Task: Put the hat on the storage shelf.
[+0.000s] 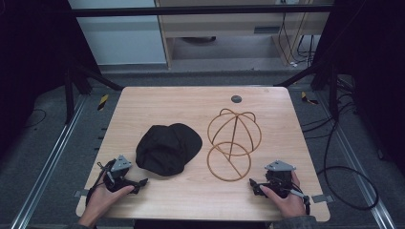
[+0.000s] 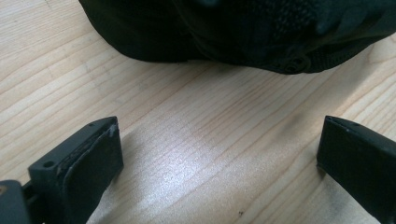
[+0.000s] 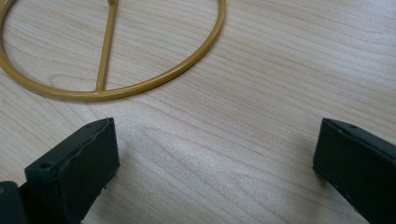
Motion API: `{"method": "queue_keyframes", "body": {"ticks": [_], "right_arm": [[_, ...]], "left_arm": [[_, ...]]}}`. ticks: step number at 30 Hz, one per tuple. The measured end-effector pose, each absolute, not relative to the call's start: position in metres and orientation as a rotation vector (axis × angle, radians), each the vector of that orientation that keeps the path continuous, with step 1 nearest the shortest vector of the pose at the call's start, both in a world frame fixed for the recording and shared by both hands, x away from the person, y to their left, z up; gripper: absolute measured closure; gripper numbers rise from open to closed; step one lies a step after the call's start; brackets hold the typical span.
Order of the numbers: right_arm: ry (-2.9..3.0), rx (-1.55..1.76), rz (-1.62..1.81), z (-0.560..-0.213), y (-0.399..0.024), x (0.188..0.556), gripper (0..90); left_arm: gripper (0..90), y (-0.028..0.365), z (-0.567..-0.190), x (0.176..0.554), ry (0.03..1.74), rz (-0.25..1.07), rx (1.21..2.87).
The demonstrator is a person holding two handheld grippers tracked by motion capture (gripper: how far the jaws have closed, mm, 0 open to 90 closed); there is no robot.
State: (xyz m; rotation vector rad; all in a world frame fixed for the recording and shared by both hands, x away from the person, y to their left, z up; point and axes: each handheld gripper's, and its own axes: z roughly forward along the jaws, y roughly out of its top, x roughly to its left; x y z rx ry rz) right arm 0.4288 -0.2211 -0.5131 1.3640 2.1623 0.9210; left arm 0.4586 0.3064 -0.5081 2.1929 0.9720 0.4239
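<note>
A black cap [image 1: 168,148] lies on the wooden table [image 1: 200,191], left of centre. To its right stands a gold wire hat stand [image 1: 233,140] with a round base ring and a domed frame. My left gripper [image 1: 142,182] rests near the front left edge, just short of the cap, and is open. In the left gripper view the cap [image 2: 243,32] lies beyond the spread jaws. My right gripper [image 1: 252,184] rests at the front right, open, beside the base ring [image 3: 112,88] of the stand. Nothing is between either pair of jaws.
A small dark round disc [image 1: 236,99] sits in the table near its far edge. Black frame bars and cables [image 1: 334,157] surround the table on the floor. Bare wood lies between the two grippers along the front edge.
</note>
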Motion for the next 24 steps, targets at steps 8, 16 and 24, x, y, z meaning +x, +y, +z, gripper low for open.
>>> {"method": "queue_keyframes", "body": {"ticks": [8,16,24], "right_arm": [[2.162,1.364,0.921,-0.513,-0.221,0.429,0.4],[2.162,1.364,0.921,-0.513,-0.221,0.429,0.5],[2.162,1.364,0.921,-0.513,-0.221,0.429,0.4]], "left_arm": [[3.9,0.311,-0.496,0.461,0.960,0.362,2.214],[4.2,0.306,-0.460,0.462,0.900,0.331,2.314],[4.1,0.298,-0.426,0.471,0.877,0.332,2.307]]}}
